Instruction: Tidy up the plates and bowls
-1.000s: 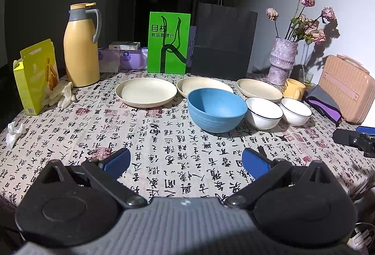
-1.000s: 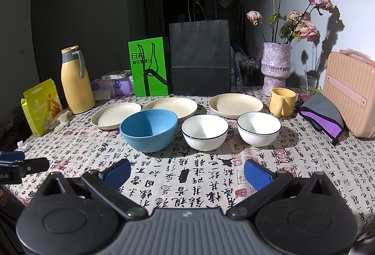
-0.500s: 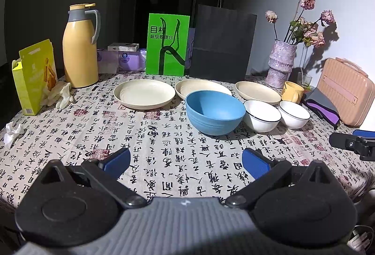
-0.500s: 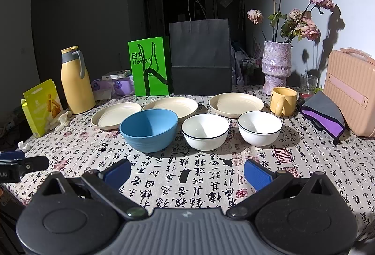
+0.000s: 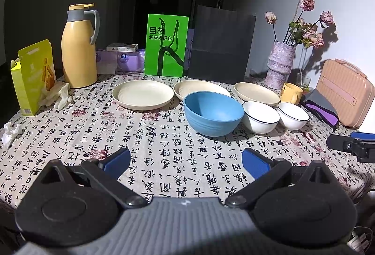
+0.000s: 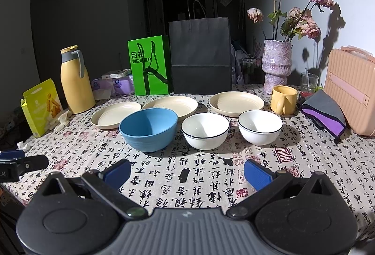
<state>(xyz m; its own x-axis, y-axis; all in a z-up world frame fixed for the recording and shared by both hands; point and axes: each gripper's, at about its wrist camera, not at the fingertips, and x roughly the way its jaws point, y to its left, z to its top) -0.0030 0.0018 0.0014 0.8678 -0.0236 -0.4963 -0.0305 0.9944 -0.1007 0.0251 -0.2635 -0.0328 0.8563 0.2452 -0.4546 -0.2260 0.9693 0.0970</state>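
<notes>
We held both tools low over the near edge of a table [image 6: 304,161] spread with a cloth printed in black calligraphy; the room behind was dark, with a doorway only dimly made out, and a pale wall stood at the right. Taking the blue bowl [image 6: 148,129] as our landmark: three cream plates [image 6: 116,115] [image 6: 172,105] [image 6: 236,102] lay in a row just behind it, and two white bowls [image 6: 205,130] [image 6: 260,126] sat in line to its right, the nearer one just beside it. Farther back stood a green box [image 6: 150,65], a black paper bag [image 6: 200,53] and a vase of dried roses [image 6: 277,66]; far left stood a yellow jug [image 6: 75,81]. The left gripper [image 5: 186,162] and the right gripper [image 6: 187,171] both had their blue pads spread wide apart, holding nothing. A pink case [image 6: 351,88] was cut off at the right edge. We could not tell what the purple packages behind the jug were.
</notes>
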